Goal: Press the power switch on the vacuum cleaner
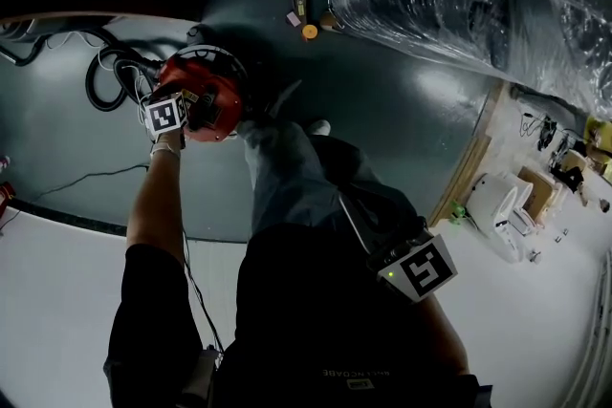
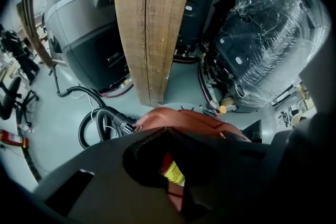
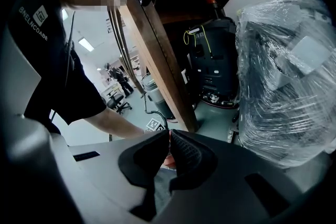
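Your left gripper, fingers pressed together, is at the top of the red vacuum cleaner on the floor ahead. Switch probably reached; whether it's pressed, can't tell. Right gripper closed on nothing, held back.

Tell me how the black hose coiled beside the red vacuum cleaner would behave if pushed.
The black hose lies in loose loops on the floor, so it probably bends and slides rather than resisting. It looks ribbed, which suggests easy flexing. One end joins the red vacuum cleaner, so it would likely pivot there.
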`<state>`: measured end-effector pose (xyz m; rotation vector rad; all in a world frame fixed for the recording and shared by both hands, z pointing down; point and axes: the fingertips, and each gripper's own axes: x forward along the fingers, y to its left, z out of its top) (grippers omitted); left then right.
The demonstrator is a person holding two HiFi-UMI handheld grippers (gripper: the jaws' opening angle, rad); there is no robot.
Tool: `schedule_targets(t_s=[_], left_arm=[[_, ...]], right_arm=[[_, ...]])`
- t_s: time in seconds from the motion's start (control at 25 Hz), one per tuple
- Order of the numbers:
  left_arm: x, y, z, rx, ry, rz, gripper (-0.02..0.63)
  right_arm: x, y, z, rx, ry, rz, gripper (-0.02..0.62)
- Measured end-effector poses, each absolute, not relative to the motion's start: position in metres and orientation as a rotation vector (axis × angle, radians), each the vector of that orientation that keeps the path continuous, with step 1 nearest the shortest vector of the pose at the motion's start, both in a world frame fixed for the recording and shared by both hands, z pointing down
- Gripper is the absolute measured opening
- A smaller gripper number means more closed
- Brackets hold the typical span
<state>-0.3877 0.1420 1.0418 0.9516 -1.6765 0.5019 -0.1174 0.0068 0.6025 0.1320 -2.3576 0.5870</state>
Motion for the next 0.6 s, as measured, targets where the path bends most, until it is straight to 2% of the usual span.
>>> schedule_targets(t_s=[0.36,0.6], left_arm=[[-0.376,0.146,1.013,0.991,-1.687,0.555,0.015],[-0.341,0.135,0.977,1.078,-1.646,0.636,0.015]], right_arm=[[-0.106,0.001,0.590,0.174,-2.386,0.629,0.028],[-0.089,-0.005,0.566,0.226,-2.425,0.710,0.028]])
